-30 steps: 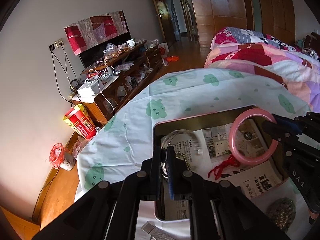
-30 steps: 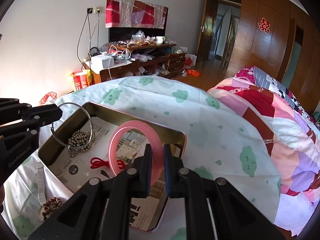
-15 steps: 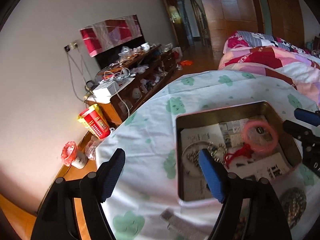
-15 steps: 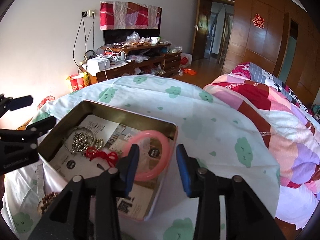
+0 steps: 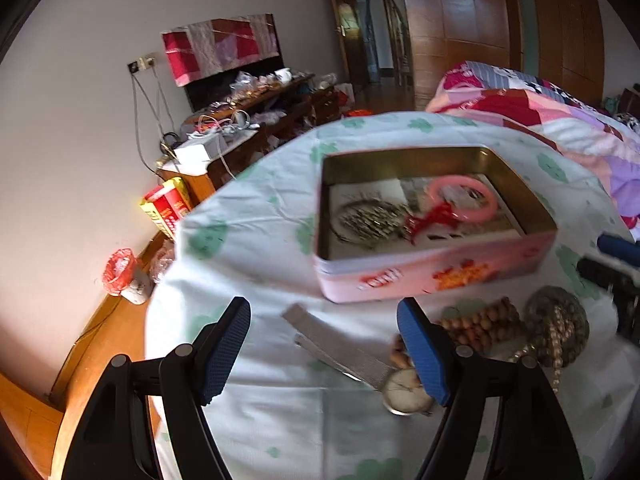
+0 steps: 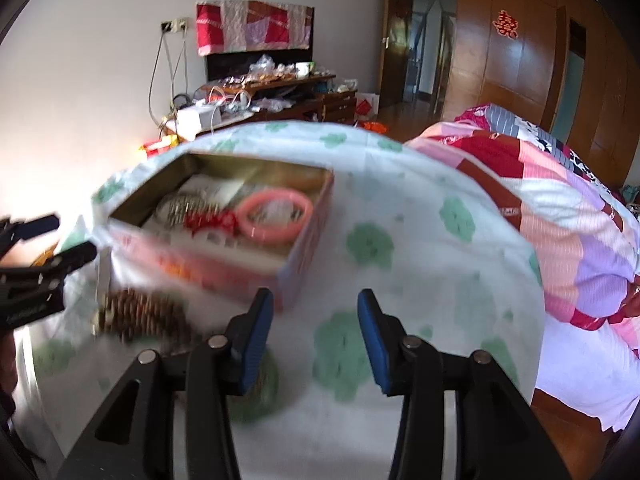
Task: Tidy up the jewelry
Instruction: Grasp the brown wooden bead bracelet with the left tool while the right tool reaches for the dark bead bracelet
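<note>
A pink tin stands open on the green-flowered tablecloth. Inside it lie a pink bangle, a red cord and a silver ring with beads. In front of the tin lie a watch with a metal strap, a wooden bead bracelet and a dark bead coil. My left gripper hovers wide open above the strap, holding nothing. My right gripper is near the tin's corner, its jaws opening, with only cloth between them. The right wrist view is blurred; the bangle shows inside the tin.
The round table's edge drops to a wooden floor on the left. A cluttered TV cabinet stands against the wall. A bed with a patchwork quilt runs along the right. Each gripper shows at the other view's edge.
The left gripper let go of the silver ring and the right let go of the pink bangle; both now lie in the tin. Both grippers opened and pulled back toward the table's near side.
</note>
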The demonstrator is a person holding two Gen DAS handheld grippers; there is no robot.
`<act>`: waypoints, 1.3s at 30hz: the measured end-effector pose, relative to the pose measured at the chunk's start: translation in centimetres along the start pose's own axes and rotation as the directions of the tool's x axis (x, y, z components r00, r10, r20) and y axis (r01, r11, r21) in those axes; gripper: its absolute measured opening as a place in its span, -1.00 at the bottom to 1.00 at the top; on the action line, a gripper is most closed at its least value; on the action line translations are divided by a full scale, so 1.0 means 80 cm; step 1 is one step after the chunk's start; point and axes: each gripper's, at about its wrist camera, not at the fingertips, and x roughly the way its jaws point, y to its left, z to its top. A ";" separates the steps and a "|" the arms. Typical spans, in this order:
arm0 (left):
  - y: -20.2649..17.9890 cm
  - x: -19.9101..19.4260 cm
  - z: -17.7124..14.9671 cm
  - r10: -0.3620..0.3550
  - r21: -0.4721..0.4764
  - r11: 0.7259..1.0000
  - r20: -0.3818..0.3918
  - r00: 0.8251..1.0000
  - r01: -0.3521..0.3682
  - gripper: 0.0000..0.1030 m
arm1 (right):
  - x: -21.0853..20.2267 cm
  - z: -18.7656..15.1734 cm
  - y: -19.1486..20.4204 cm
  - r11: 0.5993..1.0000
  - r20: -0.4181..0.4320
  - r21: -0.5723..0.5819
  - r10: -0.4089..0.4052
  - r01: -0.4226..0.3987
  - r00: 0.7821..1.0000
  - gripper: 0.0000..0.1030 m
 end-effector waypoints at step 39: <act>0.024 -0.035 -0.022 -0.180 -0.029 0.983 0.032 0.983 0.181 -0.79 | 0.001 -0.038 0.015 0.995 -0.026 -0.011 0.099 -0.099 0.995 -0.82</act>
